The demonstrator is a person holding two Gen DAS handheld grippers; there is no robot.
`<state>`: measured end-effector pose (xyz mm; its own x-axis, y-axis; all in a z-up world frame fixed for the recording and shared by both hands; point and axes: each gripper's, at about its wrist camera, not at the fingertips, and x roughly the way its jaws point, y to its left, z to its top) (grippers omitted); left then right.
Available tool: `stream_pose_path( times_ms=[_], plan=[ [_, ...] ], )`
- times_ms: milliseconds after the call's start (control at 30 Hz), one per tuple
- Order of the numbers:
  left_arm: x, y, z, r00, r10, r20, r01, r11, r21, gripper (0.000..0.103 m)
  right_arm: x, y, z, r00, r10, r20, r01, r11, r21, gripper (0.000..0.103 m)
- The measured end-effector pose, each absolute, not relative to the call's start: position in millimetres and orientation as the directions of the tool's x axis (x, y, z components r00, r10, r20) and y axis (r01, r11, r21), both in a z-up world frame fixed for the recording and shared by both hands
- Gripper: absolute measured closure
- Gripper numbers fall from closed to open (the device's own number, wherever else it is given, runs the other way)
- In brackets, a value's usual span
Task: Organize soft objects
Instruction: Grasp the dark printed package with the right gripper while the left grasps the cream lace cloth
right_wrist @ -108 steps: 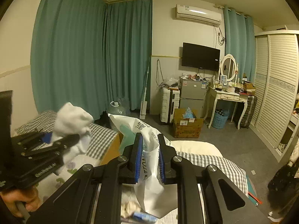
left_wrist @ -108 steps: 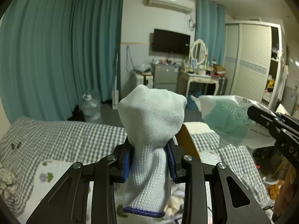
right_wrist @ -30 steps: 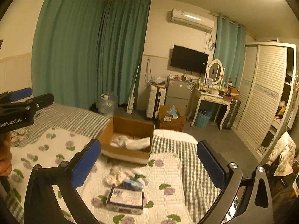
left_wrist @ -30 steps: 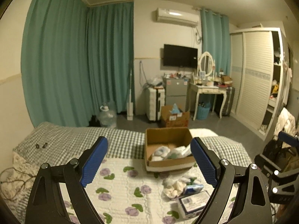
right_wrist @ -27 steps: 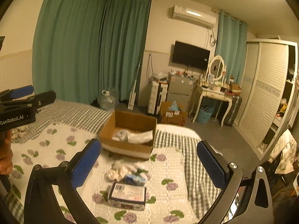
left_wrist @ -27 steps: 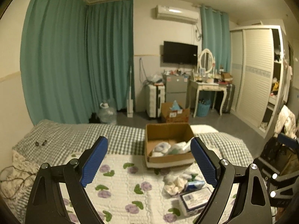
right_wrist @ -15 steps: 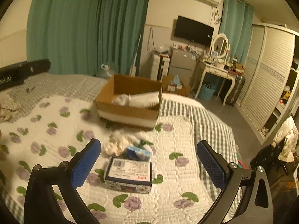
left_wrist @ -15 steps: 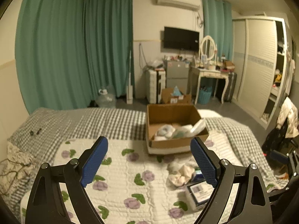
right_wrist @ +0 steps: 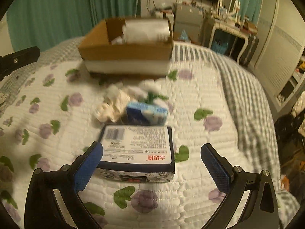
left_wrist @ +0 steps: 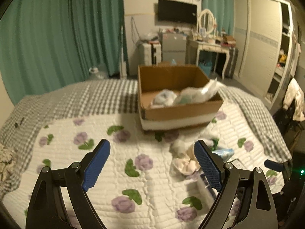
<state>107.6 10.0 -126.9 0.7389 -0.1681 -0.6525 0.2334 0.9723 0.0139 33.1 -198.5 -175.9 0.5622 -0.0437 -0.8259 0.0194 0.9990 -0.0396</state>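
While both tools hang over the bed, their blue-padded jaws stand wide apart and grip nothing. Under the right gripper (right_wrist: 152,167) lies a flat tissue pack (right_wrist: 136,149), its white label with barcode facing up; the left pad sits just beside the pack's near left corner, though I cannot tell whether it touches, and the right pad is clear of it. Just beyond that pack rests a smaller blue packet (right_wrist: 146,113), and pressed against it on its far left is a heap of crumpled white soft cloths (right_wrist: 114,103), blurred in both views.

Between the pads of the left gripper (left_wrist: 152,165) I see only bare quilt (left_wrist: 106,133), white with purple flowers and green leaves; the same white heap shows just beyond its right pad, partly hidden by it. A tip of the right tool pokes in at the far right edge of that view.

Farther up the bed sits an open cardboard box (left_wrist: 177,112) with a white band along its base, already holding a pale bundle and a crinkled white plastic bag (left_wrist: 198,93). Around the quilt runs a grey checked sheet (left_wrist: 106,97), and teal curtains (left_wrist: 57,34) hang behind.
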Motion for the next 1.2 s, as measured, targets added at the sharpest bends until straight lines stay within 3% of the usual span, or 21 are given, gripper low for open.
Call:
stream_pose_path(
  times_ms=[133, 300, 367, 400, 500, 700, 767, 800, 867, 900, 1200],
  plan=[
    [126.2, 0.6, -152.6, 0.691, -0.178, -0.700, 0.255, 0.967, 0.007, 0.013, 46.6, -203.1, -208.4, 0.482, -0.064, -0.874, 0.040, 0.998, -0.051, 0.000],
    [148.8, -23.6, -185.6, 0.625, -0.209, -0.752, 0.310, 0.951, -0.008, 0.013, 53.1, -212.0, -230.9, 0.426, 0.028, -0.904, 0.023, 0.999, 0.041, 0.000],
    [155.3, -35.7, -198.6, 0.598, -0.223, -0.769, 0.339, 0.941, -0.009, 0.013, 53.4, -213.7, -232.6, 0.425, 0.065, -0.903, 0.006, 0.997, 0.075, 0.013],
    [157.4, -41.7, -205.1, 0.585, -0.230, -0.778, 0.355, 0.935, -0.009, 0.013, 53.5, -212.8, -233.8, 0.421, 0.094, -0.902, -0.005, 0.995, 0.101, 0.027],
    [163.6, -56.7, -224.1, 0.533, -0.252, -0.808, 0.398, 0.917, -0.024, 0.013, 50.9, -206.1, -235.1, 0.420, 0.087, -0.903, -0.040, 0.996, 0.078, 0.031],
    [170.3, -65.1, -252.3, 0.465, -0.224, -0.856, 0.394, 0.919, -0.027, 0.013, 44.6, -215.0, -227.1, 0.450, 0.081, -0.889, -0.015, 0.996, 0.084, 0.061],
    [172.5, -62.1, -261.1, 0.431, -0.234, -0.872, 0.377, 0.924, -0.062, 0.030, 44.4, -217.7, -221.7, 0.461, 0.089, -0.883, -0.013, 0.996, 0.093, 0.065],
    [172.3, -60.6, -264.5, 0.420, -0.240, -0.875, 0.373, 0.925, -0.074, 0.046, 43.0, -218.0, -219.6, 0.465, 0.089, -0.881, -0.016, 0.996, 0.093, 0.067],
    [168.2, -58.6, -264.1, 0.428, -0.244, -0.870, 0.376, 0.924, -0.074, 0.069, 39.4, -216.8, -215.2, 0.478, 0.082, -0.874, -0.022, 0.996, 0.081, 0.069],
    [165.7, -57.9, -262.3, 0.425, -0.255, -0.869, 0.387, 0.919, -0.080, 0.089, 37.6, -216.5, -213.0, 0.484, 0.079, -0.871, -0.024, 0.997, 0.078, 0.070],
    [131.7, -34.4, -225.7, 0.504, -0.266, -0.822, 0.386, 0.920, -0.062, 0.093, 11.1, -230.6, -179.5, 0.567, 0.001, -0.824, 0.026, 0.999, 0.019, 0.071]
  ],
)
